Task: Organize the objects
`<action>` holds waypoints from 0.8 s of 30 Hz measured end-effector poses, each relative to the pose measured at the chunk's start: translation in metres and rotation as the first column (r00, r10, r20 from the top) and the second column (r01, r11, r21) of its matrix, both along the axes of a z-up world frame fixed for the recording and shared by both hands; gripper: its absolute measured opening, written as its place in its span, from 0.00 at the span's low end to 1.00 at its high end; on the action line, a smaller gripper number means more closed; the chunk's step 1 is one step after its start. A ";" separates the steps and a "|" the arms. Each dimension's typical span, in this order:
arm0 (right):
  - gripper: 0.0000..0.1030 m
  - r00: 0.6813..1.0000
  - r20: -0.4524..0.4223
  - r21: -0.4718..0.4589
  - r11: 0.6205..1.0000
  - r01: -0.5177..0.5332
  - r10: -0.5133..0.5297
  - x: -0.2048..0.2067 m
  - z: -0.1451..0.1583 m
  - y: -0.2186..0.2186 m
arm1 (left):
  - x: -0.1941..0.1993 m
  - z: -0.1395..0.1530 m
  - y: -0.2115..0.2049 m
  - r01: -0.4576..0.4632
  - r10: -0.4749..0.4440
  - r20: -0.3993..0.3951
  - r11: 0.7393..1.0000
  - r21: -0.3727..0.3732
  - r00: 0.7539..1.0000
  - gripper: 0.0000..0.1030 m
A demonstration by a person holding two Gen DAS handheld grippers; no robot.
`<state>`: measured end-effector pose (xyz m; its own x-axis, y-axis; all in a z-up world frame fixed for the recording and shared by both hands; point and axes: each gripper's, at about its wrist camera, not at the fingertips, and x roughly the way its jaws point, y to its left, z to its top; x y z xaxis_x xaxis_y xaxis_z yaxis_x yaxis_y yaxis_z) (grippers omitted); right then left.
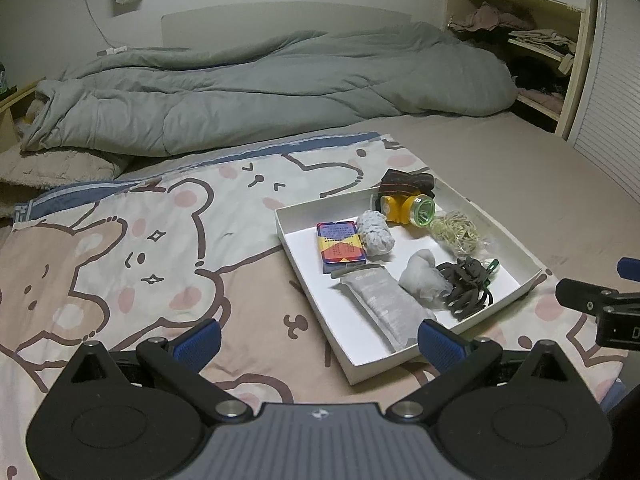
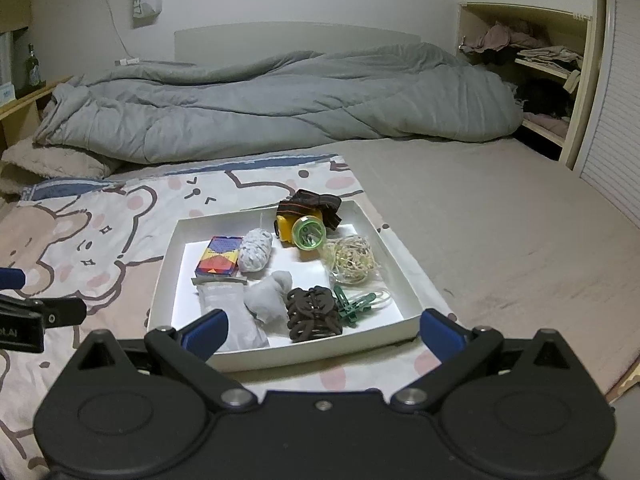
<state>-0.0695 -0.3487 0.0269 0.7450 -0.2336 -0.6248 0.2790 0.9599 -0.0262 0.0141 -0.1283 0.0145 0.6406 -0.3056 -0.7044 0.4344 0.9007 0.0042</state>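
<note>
A shallow white box (image 1: 516, 236) (image 2: 404, 280) lies on the bed. It holds a colourful card pack (image 1: 340, 246) (image 2: 220, 261), a white yarn roll (image 1: 375, 232) (image 2: 256, 255), a yellow headlamp (image 1: 408, 207) (image 2: 302, 230), rubber bands (image 1: 456, 232) (image 2: 352, 258), a grey pouch (image 1: 386, 304) (image 2: 232, 312), a pale cloth wad (image 1: 424, 278) (image 2: 270, 296), dark hair ties (image 1: 466, 286) (image 2: 314, 314) and green clips (image 2: 354, 304). My left gripper (image 1: 320, 346) is open, near the box's front-left side. My right gripper (image 2: 324, 334) is open, over the box's near edge.
A cartoon bear sheet (image 1: 120, 248) (image 2: 80, 248) covers the bed's left part. A rumpled grey duvet (image 1: 260, 88) (image 2: 260, 108) lies behind. Open shelves with clothes (image 1: 532, 40) (image 2: 532, 56) stand at the far right. Bare beige mattress (image 2: 500, 220) stretches right of the box.
</note>
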 end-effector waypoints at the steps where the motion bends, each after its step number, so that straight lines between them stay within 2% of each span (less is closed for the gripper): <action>1: 1.00 1.000 -0.001 0.002 1.000 0.001 -0.001 0.000 0.000 0.000 | 0.000 0.000 0.000 0.000 0.000 0.002 1.000 0.001 1.000 1.00; 24: 1.00 1.000 -0.019 0.016 1.000 0.006 -0.006 0.003 -0.002 -0.001 | 0.000 0.002 0.002 -0.009 0.009 0.003 1.000 -0.004 1.000 1.00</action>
<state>-0.0665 -0.3494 0.0248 0.7318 -0.2275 -0.6424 0.2841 0.9587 -0.0158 0.0142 -0.1261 0.0165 0.6459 -0.3027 -0.7009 0.4259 0.9048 0.0017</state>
